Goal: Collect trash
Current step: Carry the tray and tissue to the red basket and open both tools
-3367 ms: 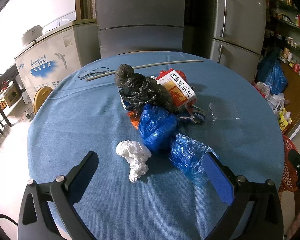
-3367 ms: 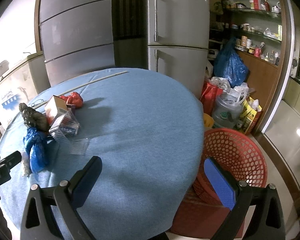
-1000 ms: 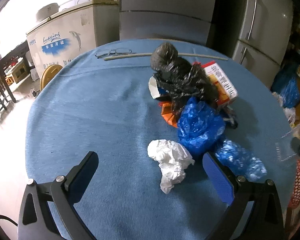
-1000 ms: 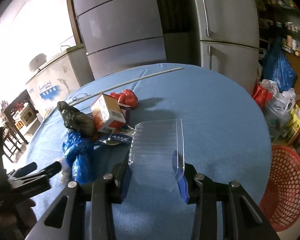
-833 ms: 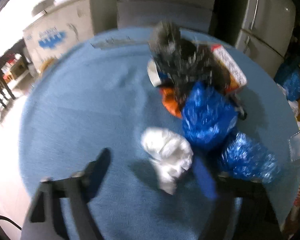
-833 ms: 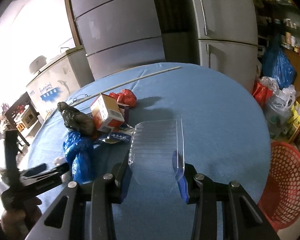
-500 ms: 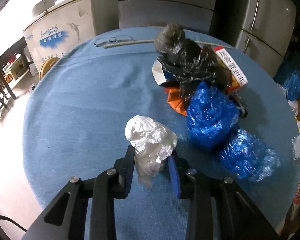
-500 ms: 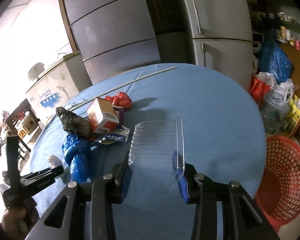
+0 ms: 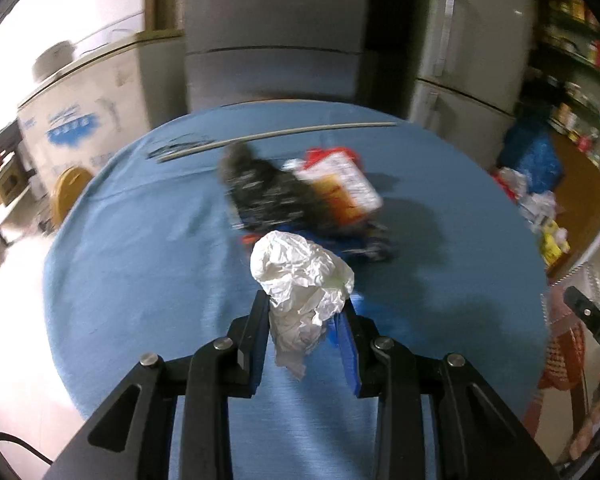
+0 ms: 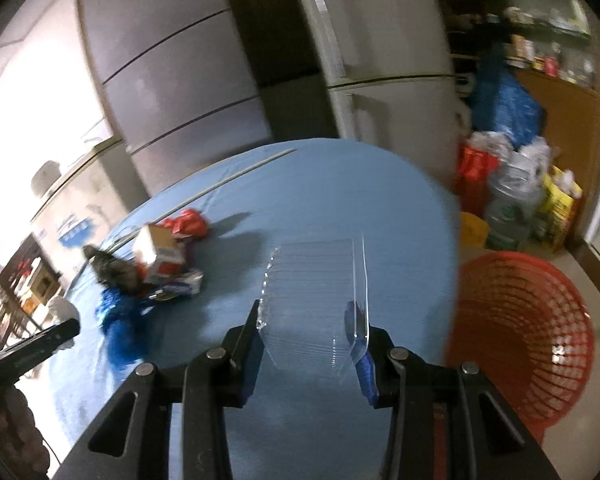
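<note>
Left gripper (image 9: 304, 316) clamped on crumpled white paper (image 9: 302, 280); right gripper (image 10: 310, 320) gripping clear plastic container (image 10: 316, 300) near red basket (image 10: 520, 332).

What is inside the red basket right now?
The red basket beside the table shows only bare mesh wall and floor through it in the right wrist view; no trash is visible inside. Its near-left portion is hidden behind the table edge, so that part cannot be checked.

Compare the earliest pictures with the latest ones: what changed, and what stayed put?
The left gripper closed on the white tissue and lifted it. The right gripper took the clear plastic tray and swung toward the red basket. The remaining trash pile stayed on the table.
</note>
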Demonstrator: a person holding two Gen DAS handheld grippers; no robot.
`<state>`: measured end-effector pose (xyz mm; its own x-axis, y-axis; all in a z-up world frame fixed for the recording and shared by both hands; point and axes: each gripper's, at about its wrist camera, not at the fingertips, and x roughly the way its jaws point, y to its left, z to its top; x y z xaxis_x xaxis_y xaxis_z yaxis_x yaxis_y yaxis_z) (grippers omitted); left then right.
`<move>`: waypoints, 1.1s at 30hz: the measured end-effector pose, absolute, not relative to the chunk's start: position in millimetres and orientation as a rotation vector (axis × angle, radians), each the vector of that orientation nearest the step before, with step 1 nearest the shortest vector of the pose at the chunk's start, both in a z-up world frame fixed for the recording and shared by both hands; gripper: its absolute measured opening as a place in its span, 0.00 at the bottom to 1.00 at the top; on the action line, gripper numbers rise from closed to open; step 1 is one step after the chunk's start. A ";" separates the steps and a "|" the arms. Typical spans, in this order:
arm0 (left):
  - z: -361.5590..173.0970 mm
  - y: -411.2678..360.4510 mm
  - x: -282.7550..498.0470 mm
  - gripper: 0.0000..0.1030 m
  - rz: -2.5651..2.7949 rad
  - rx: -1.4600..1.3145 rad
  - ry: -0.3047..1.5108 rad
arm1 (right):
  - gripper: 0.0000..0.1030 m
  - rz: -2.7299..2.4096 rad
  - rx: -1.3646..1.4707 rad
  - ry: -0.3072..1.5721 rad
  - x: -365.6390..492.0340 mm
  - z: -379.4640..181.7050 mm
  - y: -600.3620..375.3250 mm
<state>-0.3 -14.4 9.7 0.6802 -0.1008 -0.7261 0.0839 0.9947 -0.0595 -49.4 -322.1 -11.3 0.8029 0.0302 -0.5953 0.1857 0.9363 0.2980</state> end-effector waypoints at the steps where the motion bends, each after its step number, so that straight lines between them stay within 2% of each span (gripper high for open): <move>1: 11.9 -24.0 -0.1 0.32 -0.127 -0.007 0.813 | 0.41 -0.103 0.360 0.636 -52.3 -12.4 -329.1; 15: 30.7 -170.6 -1.5 0.32 -0.461 0.130 0.780 | 0.41 -0.352 0.464 0.657 -98.3 -38.0 -455.9; 30: 15.8 -293.1 -5.1 0.32 -0.679 0.268 0.815 | 0.41 -0.351 0.524 0.796 -81.8 -97.0 -509.2; 33: 13.2 -310.2 -4.1 0.32 -0.704 0.285 0.822 | 0.46 -0.363 0.524 0.822 -80.0 -103.6 -514.7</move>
<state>-4.1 -310.2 13.2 0.4729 -0.4606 -0.7511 0.6714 0.7404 -0.0313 -80.0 -514.7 -103.6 0.6315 -0.1045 -0.7683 0.4976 0.8145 0.2982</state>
